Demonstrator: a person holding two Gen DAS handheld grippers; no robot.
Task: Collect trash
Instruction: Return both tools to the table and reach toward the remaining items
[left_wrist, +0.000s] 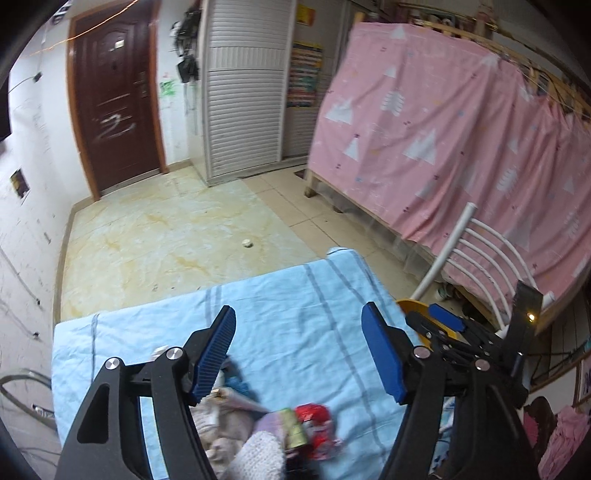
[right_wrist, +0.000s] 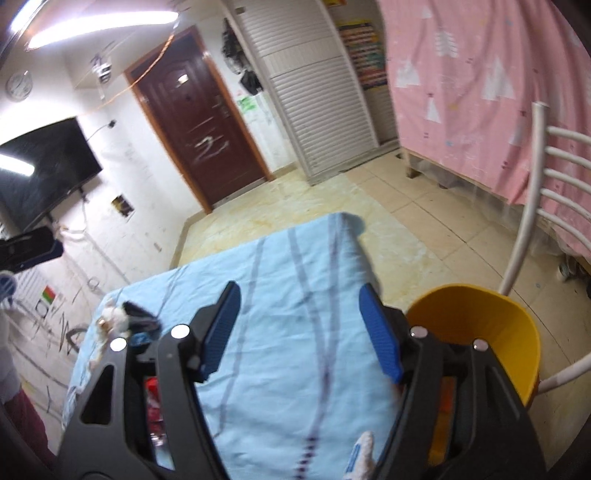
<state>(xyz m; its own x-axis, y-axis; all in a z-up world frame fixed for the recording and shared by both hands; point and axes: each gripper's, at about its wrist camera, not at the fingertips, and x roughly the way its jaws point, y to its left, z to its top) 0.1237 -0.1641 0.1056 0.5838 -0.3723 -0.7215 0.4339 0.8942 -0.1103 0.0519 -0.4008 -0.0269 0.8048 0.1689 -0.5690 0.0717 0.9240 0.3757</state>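
Both tools stand partly open with nothing between their blue pads: the left tool (left_wrist: 299, 354) hangs over the blue striped cloth (left_wrist: 280, 295) that covers the bench, and the right tool (right_wrist: 301, 328) hangs over the same cloth further toward the bin side, also empty. No earlier view is given, so all that can be said is that neither has a grip now. The trash sits in a loose heap at the near edge of the bench: a red wrapper (left_wrist: 317, 424) beside a greenish packet (left_wrist: 293, 428), with crumpled pale paper (left_wrist: 229, 424) and a small blue scrap (left_wrist: 238, 384) just behind the left tool's near finger. A white wad (left_wrist: 246, 243) lies well apart on the floor. The yellow bin (right_wrist: 476, 325) stands just beside the bench's right edge, in front of a white chair (right_wrist: 535, 206). The step in hand looks like going back for the next piece. It would be done well by lowering the left tool onto one piece, the red wrapper being the clearest, with the pads straddling it and not the cloth, since pinching a fold would drag the whole heap. The crinkly wrapper will likely spring, so a firm close near its middle suits. The right tool, nearer the bin, could take the hand-over or keep clear.
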